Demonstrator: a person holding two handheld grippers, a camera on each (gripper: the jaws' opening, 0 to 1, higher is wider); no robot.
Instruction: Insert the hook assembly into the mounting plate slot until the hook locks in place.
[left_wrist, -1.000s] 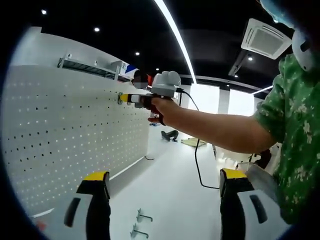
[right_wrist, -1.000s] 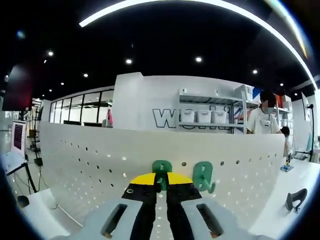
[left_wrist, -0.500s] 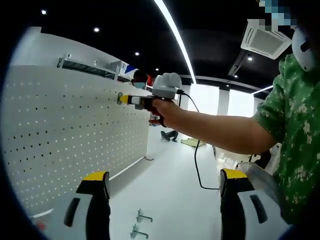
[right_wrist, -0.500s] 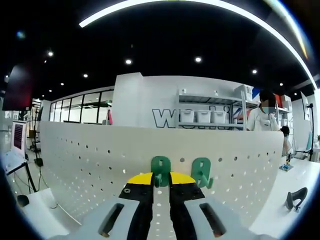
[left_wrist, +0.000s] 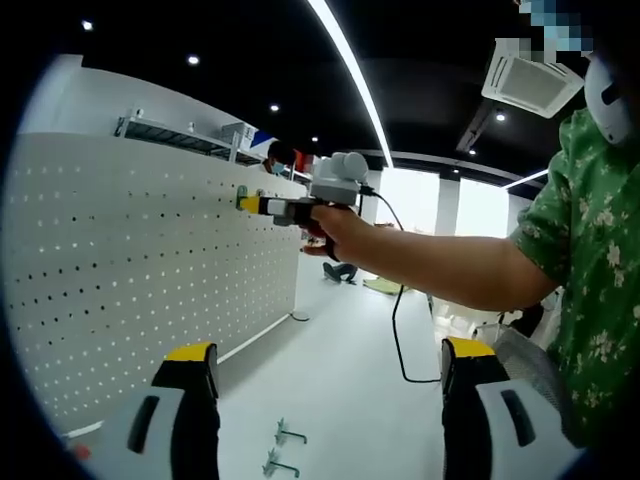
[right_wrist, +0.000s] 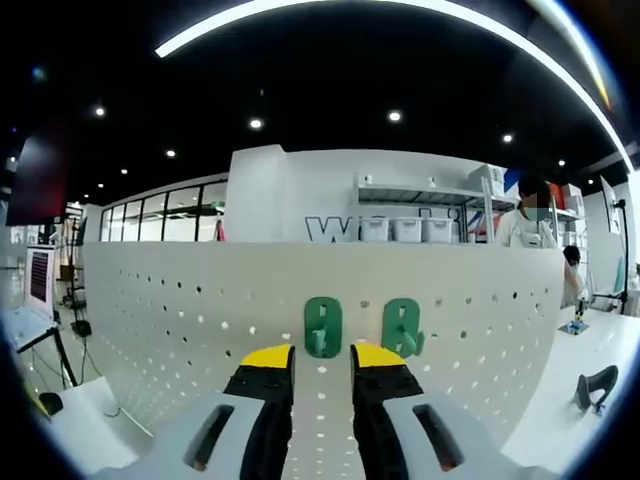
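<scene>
Large dark letters run along the white back wall (right_wrist: 290, 195) in the right gripper view, starting "W" (the rest sits behind shelf bins and cannot be read). No other text is legible.

The setting is a large indoor showroom or demonstration lab with a commercial fit-out. The ceiling is black, with small round recessed spotlights (right_wrist: 256, 123) and a long curved white LED light strip (left_wrist: 352, 78). A white square cassette air-conditioning unit (left_wrist: 530, 80) is set into the ceiling. A tall white perforated pegboard panel (left_wrist: 120, 260) stands on a white desk (left_wrist: 340, 400). Behind it, a white wall carries large dark lettering (right_wrist: 335, 229) and a metal wall shelf with white storage bins (right_wrist: 405, 229). Glazed partition windows (right_wrist: 160, 225) line the far side.
</scene>
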